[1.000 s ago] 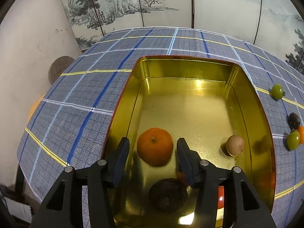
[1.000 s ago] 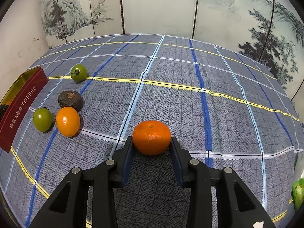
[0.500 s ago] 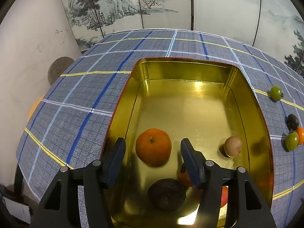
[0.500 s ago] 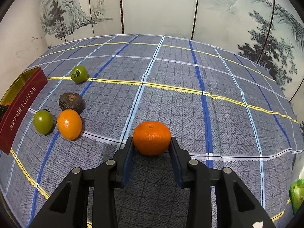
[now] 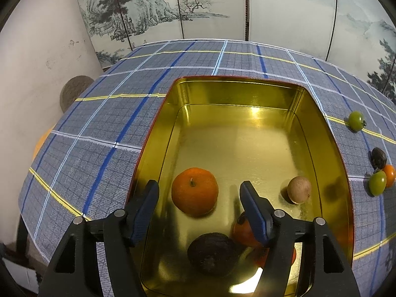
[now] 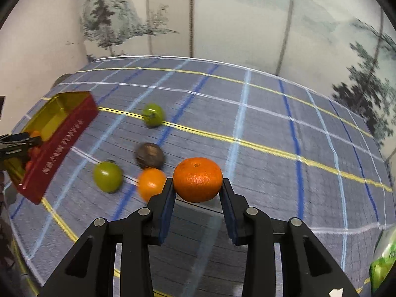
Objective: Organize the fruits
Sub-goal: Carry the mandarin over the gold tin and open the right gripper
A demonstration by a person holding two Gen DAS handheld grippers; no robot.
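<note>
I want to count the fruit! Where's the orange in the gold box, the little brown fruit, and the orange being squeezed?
Orange in box (image 5: 194,191): left wrist view, top by stem.
Brown fruit (image 5: 299,189): left wrist view, middle.
Held orange (image 6: 197,179): right wrist view, front face.

The left tool hovers over the near end of the gold tin, its jaws spread apart around nothing. Inside the tin, a mandarin lies just beyond the tool, a tan round fruit near the right wall, and a dark fruit at the near end.
</note>
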